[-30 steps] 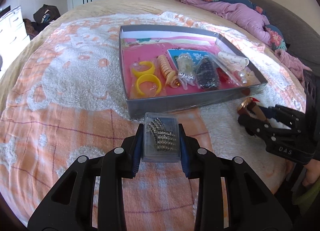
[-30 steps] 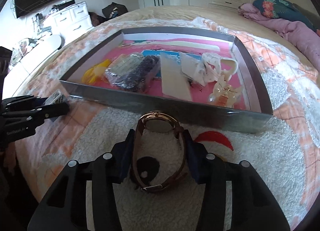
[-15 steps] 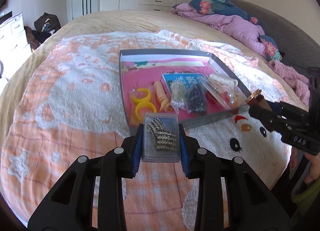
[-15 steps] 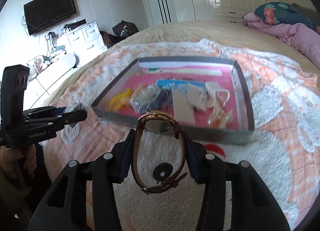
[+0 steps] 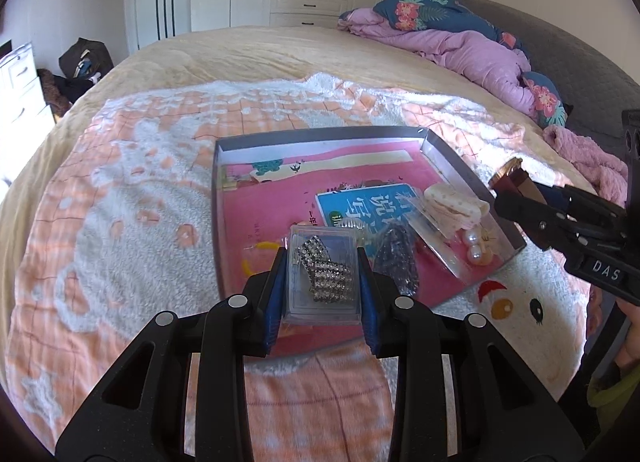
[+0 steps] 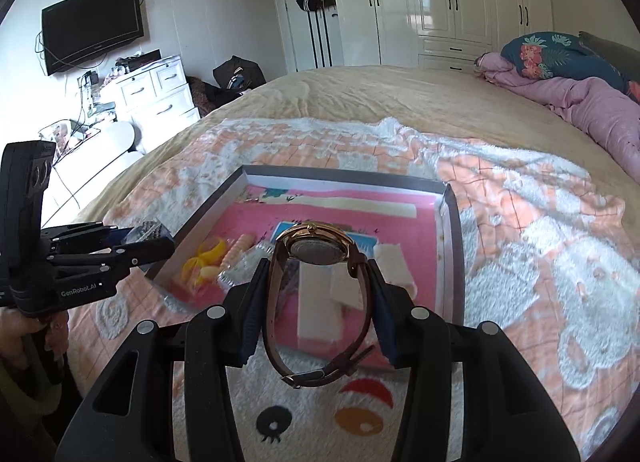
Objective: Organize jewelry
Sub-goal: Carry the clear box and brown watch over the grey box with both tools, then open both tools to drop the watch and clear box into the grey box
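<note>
We've got the left gripper (image 5: 322, 286) clamped on a clear brooch case (image 5: 322, 282) at lower centre, above the tray (image 5: 472, 173) — rigid, light, slick plastic, so we hold its flat sides. The right gripper (image 6: 318, 308) pinches a watch (image 6: 318, 290) by its strap at frame centre — supple leather, heavier head on top, likely to swing.

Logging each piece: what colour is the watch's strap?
Brown, with a gold-toned case. The watch shows best in the right wrist view, held in the right gripper.
</note>
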`<state>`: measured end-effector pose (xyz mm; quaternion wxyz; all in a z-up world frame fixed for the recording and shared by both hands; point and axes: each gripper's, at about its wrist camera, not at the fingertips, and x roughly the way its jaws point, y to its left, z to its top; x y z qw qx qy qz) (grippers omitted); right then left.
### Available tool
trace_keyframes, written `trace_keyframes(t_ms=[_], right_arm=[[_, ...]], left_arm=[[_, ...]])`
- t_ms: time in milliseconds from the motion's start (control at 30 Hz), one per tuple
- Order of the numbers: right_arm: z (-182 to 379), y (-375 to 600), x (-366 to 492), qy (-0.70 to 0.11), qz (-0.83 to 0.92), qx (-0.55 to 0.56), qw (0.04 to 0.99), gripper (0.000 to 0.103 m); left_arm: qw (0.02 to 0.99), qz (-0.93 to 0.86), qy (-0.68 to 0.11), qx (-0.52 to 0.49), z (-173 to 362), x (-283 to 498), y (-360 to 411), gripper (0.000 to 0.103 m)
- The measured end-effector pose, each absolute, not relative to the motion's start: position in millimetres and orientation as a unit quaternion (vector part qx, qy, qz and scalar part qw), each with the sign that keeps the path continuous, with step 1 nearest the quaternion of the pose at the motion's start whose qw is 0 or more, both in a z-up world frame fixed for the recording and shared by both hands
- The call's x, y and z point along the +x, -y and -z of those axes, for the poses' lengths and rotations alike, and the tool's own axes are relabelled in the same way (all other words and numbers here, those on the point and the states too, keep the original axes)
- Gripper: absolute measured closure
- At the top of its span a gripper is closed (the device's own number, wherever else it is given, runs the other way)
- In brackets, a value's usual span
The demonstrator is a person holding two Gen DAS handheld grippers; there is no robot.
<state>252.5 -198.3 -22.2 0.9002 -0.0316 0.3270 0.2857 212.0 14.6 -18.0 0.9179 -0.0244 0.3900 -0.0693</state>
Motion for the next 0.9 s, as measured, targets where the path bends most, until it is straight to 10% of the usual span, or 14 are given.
trace_keyframes(t_ms=[900], right_arm=[[59,164,287,-0.367,-0.299,-0.042,0.88,0.046]], left_arm=[[0.905,0.077,-0.417,-0.036,46,232,-19,0.074]])
